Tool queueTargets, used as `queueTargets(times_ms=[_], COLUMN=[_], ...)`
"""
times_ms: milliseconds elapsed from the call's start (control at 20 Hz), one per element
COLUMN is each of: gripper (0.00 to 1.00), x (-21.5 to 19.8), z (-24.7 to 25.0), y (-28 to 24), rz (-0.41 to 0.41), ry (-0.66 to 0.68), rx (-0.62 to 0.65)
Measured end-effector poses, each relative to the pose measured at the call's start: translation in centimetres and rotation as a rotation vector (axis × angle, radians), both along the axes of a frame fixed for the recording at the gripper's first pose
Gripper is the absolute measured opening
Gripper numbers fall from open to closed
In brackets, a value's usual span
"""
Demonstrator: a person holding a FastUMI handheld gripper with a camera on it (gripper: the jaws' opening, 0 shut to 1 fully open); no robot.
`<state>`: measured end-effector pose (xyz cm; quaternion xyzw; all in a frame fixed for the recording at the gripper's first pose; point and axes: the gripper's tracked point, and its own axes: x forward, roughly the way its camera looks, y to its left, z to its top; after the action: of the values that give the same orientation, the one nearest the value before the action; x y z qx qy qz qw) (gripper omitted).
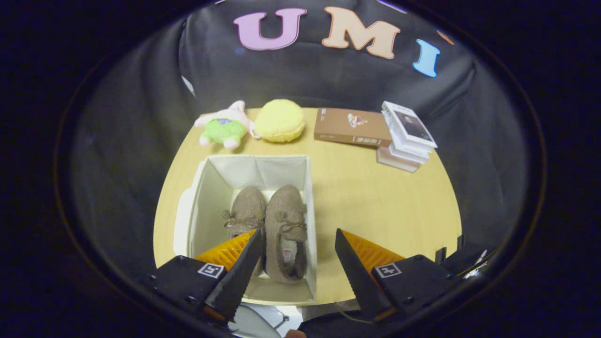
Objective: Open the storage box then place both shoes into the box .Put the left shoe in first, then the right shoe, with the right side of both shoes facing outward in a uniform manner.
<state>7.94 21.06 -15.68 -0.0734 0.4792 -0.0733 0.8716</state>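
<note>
**Shoes side by side in the open box**

Shoes sit together inside the storage box (202,206), toes pointing away from the gripper (298,239). The left-hand shoe (247,209) and the right-hand shoe (286,225) are both brown and look soft and fuzzy, each with a small bow of lace on top. They touch along their sides. The right-hand shoe shows its open hole and pale inside, and it lies close to the box's right wall.

The box is a square shape with tall, straight walls made of pale cloth. Its top is open. There is bare room on the box floor to the left of the shoes.

The gripper hangs above the near end of the box with its fingers spread wide and nothing between them. One finger is over the left-hand shoe. The other is past the box's right wall, over the table (375,197).

The table is smooth, light wood with a round edge. Its right half is wide and bare. At the far edge lie a soft plush toy (223,126), a round yellow cushion (280,120), a flat brown book (350,126) and a stack of books (406,138), all well apart from the box.
</note>
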Motion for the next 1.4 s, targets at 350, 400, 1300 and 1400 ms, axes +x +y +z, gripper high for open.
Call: queueTargets(times_ms=[350, 400, 1300, 1400], gripper=[1.00, 1.00, 0.99, 0.99], x=[1.5, 1.9, 6.0, 5.6], z=[5.2, 5.7, 18.4, 18.3], y=[-8.7, -10.1, -12.2, -11.9], rz=[-0.062, -0.073, 0.132, 0.132], ry=[-0.181, -0.207, -0.892, -0.912], rx=[-0.061, -0.068, -0.110, -0.090])
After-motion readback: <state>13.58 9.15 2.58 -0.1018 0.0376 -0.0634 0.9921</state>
